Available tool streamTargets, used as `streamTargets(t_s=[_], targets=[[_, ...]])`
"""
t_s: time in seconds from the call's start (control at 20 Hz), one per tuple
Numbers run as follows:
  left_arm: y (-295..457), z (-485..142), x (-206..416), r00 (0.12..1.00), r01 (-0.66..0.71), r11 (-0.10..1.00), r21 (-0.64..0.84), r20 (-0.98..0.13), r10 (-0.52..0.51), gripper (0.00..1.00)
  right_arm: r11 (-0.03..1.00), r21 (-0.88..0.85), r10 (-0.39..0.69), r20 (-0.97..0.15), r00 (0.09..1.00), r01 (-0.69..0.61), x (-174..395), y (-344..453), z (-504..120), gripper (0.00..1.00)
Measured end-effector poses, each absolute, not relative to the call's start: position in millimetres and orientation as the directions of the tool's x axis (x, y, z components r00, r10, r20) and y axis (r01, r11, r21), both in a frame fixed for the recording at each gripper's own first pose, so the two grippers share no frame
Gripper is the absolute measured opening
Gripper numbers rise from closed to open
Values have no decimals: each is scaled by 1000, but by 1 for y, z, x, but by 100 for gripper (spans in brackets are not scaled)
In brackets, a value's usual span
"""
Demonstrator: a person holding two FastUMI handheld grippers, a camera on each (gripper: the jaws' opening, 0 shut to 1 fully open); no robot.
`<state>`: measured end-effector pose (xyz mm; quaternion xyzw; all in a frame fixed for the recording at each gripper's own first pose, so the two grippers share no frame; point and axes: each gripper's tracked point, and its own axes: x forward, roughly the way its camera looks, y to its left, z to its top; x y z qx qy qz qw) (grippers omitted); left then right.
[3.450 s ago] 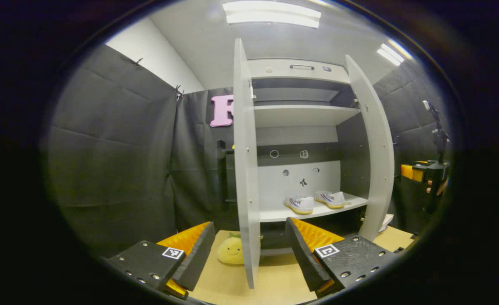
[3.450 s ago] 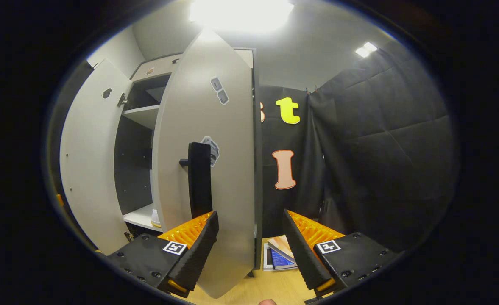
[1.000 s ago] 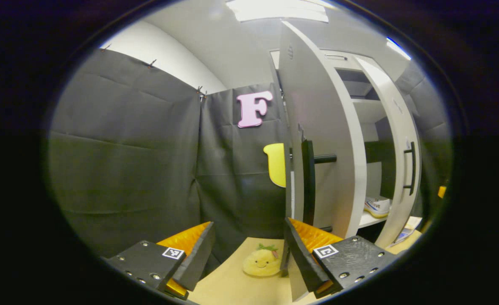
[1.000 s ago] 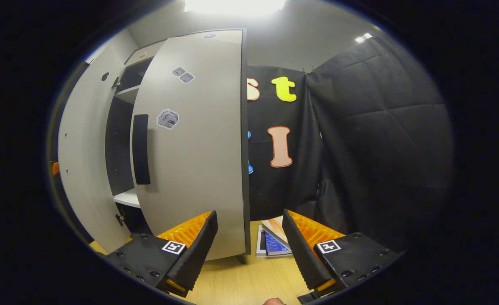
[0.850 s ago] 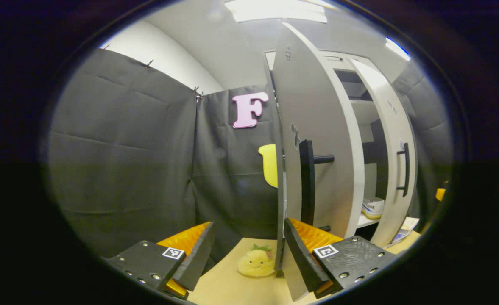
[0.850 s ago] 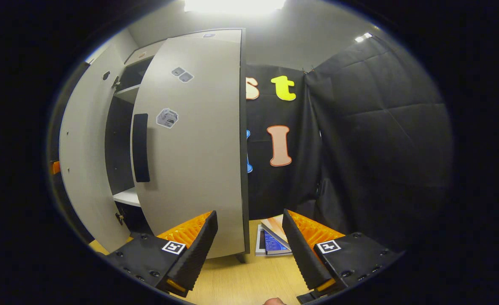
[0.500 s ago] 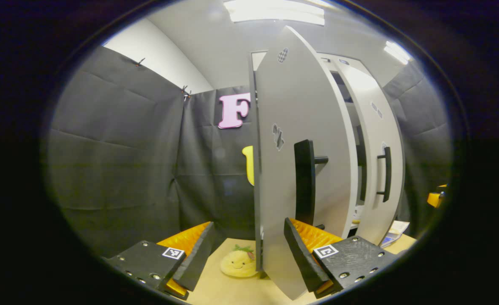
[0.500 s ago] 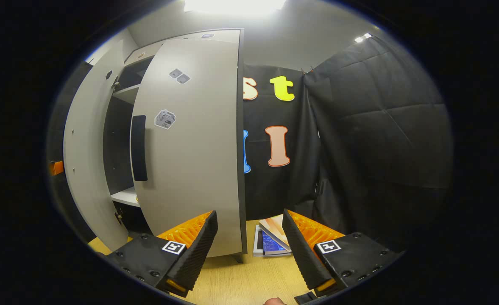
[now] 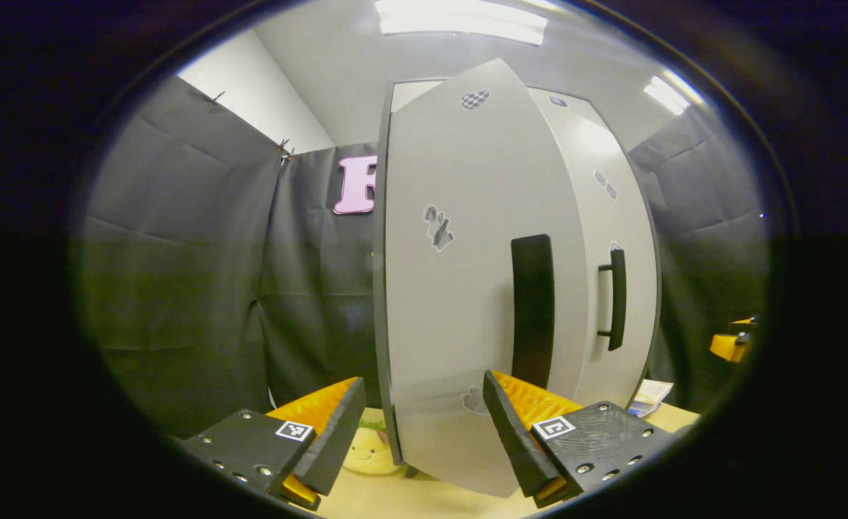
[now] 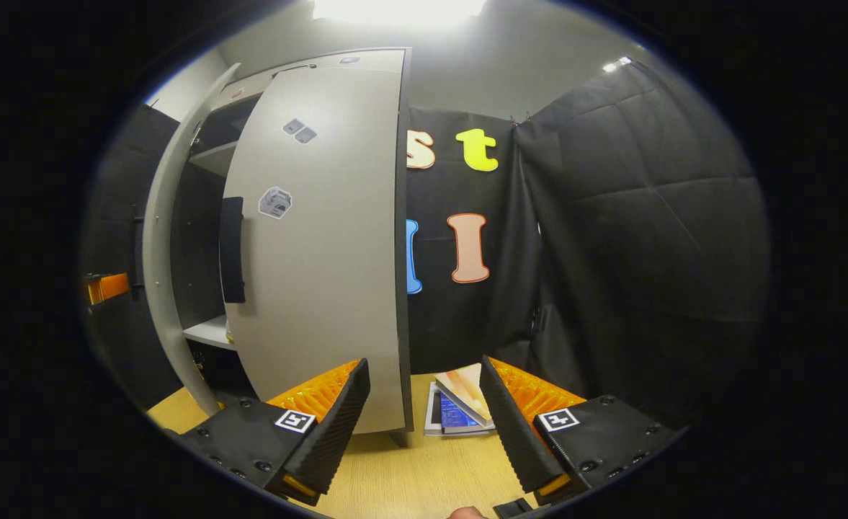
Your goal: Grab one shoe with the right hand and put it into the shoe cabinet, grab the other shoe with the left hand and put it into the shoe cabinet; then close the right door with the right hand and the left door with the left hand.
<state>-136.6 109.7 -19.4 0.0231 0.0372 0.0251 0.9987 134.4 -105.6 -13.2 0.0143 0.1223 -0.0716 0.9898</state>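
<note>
Both grippers are wide open and empty: left gripper [image 9: 420,432] low center facing the left door [image 9: 460,288], right gripper [image 10: 424,425] facing the right door [image 10: 323,238].

left door [image 9: 460,288] fills the way ahead; gap beside right door [image 10: 323,245].

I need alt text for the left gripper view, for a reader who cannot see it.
The grey left door of the shoe cabinet is swung nearly shut beside the right door, each with a black handle. The open left hand-held gripper has one finger on each side of the left door's lower edge, and a yellow plush toy lies on the wooden floor behind.
</note>
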Motion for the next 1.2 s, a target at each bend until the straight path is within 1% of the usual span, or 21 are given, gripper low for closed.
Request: streamTargets(t_s=[0.05,0.2,0.25,0.6,0.75,0.9,1.2], targets=[[109,-22,-137,996,-47,998,47,-77,50,94,990,15,-134,-241,961,142,134,-104,-12,93],[109,-19,-141,995,-39,998,49,-85,43,94,992,27,-117,-227,967,126,131,-96,-6,93],[110,-16,-143,995,-37,998,53,-86,41,94,992,29,-112,-223,968,122,129,-93,-3,96],[128,8,-160,996,-33,997,69,-78,39,94,995,32,-85,-175,981,92,104,-74,25,96],[130,9,-199,997,-33,996,85,-64,38,94,996,33,-77,-156,985,83,90,-68,36,96],[132,20,-220,998,-31,995,100,-50,36,94,997,30,-70,-138,988,75,76,-62,45,96],[138,20,-252,998,-29,995,98,-52,35,94,998,21,-58,-124,991,61,48,-53,53,96]])
